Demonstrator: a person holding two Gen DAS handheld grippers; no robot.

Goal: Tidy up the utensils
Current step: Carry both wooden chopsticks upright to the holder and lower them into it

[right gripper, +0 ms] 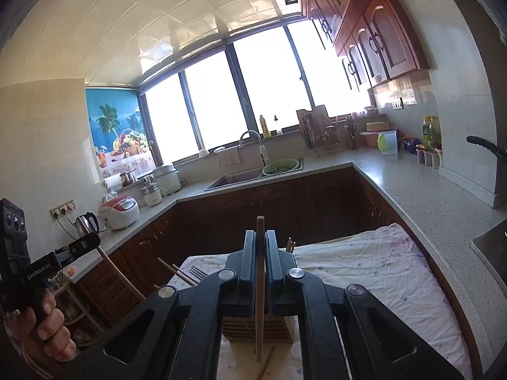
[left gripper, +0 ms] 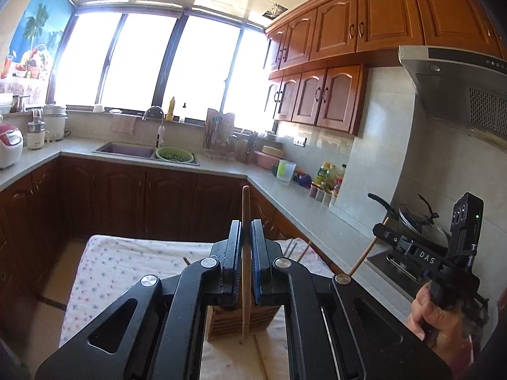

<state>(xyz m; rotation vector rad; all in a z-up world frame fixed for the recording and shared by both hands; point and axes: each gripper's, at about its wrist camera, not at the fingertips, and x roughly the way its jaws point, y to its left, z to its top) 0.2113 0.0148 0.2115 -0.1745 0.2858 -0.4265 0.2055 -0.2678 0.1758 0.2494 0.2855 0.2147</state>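
Two grippers, each clamped shut on one wooden stick above the slatted wooden utensil holder (left gripper: pixel 236 319).

Left gripper (left gripper: pixel 244 247) pinches a pale chopstick (left gripper: pixel 245 269), right gripper (right gripper: pixel 260 255) a darker one (right gripper: pixel 259 300); neither is stowed, and a metal fork (right gripper: pixel 198 273), seemingly with loose sticks, lies at the cloth-covered table's (right gripper: pixel 380 272) left edge.

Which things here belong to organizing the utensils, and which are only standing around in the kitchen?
Belong to the job:
- left gripper, shut on a chopstick
- right gripper, shut on a second chopstick
- wooden holder
- fork on the cloth

Just standing around:
- rice cooker
- green colander
- kettle
- dish rack
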